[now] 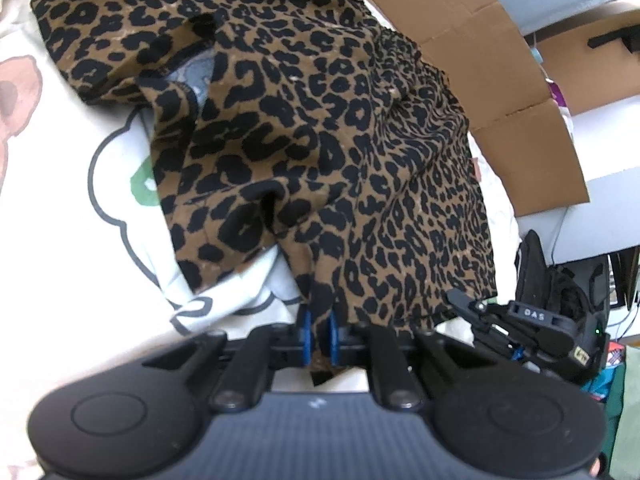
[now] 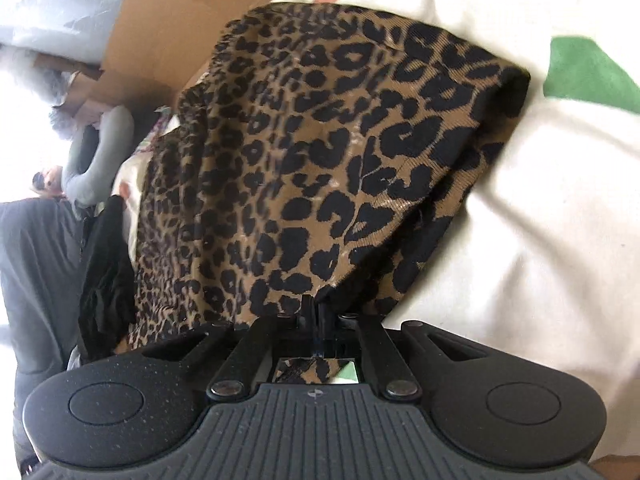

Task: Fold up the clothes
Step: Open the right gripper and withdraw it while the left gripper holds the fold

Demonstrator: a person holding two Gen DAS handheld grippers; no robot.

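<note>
The leopard-print garment (image 1: 304, 128) lies crumpled on a cream bedsheet (image 1: 60, 220) that has a green and grey print. At the near hem of the garment, the left gripper (image 1: 319, 336) pinches the cloth between its blue pads (image 1: 306, 332). The right gripper (image 2: 316, 312) is closed on another edge of the garment. Behind the garment stands brown cardboard (image 1: 500, 80).

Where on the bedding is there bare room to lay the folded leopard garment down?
Bare cream bedding lies open right of the leopard garment, below the green print. In the left wrist view, bedding left of the garment is also free. Crowded: the cardboard side and the near edge, where both grippers pinch fabric.
</note>
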